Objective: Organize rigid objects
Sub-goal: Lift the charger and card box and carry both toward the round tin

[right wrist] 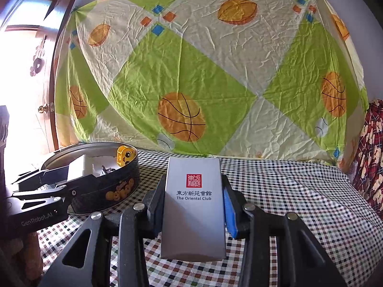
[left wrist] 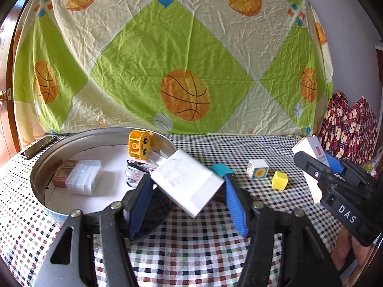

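Your left claw is clamped on a flat white box, tilted, with one corner over the rim of the round metal tin and the rest above the checkered tabletop. The box hides part of the tin's near wall and some crumpled clear wrapping behind it; you cannot tell what that wrapping holds.

Inside the tin you can see a yellow block with a face standing at the back, and a clear plastic case lying against a brown item that is mostly covered.

Your right claw is clamped on a grey carton printed "The Oriental Club", held upright above the tabletop; its lower end is cut off by the claw's frame. In the left view only the carton's top shows.

On the tabletop between the two claws sit a white cube with a sun picture and a small yellow cube, just apart. A dark flat object lies behind the tin, hard to identify.
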The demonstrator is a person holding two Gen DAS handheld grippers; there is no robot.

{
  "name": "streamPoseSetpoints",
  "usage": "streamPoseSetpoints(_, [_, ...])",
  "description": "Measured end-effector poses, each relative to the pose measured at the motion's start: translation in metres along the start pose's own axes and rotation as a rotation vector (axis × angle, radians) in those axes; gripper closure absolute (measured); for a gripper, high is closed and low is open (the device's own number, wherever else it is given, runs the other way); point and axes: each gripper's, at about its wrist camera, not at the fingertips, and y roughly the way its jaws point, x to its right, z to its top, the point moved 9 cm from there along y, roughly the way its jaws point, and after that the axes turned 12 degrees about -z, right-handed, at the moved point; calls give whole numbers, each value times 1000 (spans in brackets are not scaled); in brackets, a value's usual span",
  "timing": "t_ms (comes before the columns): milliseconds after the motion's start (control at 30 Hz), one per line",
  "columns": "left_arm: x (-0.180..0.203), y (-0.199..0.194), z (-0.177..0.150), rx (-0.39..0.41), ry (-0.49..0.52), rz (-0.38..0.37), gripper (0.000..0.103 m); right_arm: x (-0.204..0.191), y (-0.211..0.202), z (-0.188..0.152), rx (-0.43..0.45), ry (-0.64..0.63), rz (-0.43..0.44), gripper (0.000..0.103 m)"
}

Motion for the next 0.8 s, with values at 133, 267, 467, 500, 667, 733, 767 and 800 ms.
streamPoseSetpoints(133, [-8,-2,0,-4,-8,8,43,-10,0,0,-1,-1,18,60])
streamPoseSetpoints(267, [-14,-4,1,1,-6,21,43,-20,0,1,0,-7,31,60])
streamPoseSetpoints(467, [-21,-7,0,2,-10,31,43,-30,0,1,0,-11,46,60])
streamPoseSetpoints(500, [-22,-7,0,2,-10,33,43,-32,0,1,0,-11,49,60])
streamPoseSetpoints(667, [-28,-8,0,1,-14,41,43,-40,1,1,-5,-17,64,60])
streamPoseSetpoints(733, [-30,-9,1,4,-17,45,43,-42,0,2,-5,-13,70,60])
streamPoseSetpoints(767, [-31,-9,1,4,-17,47,43,-43,0,2,-5,-13,72,60])
streamPoseSetpoints(800, [-33,-10,1,4,-19,49,43,-44,0,2,-6,-13,75,60])
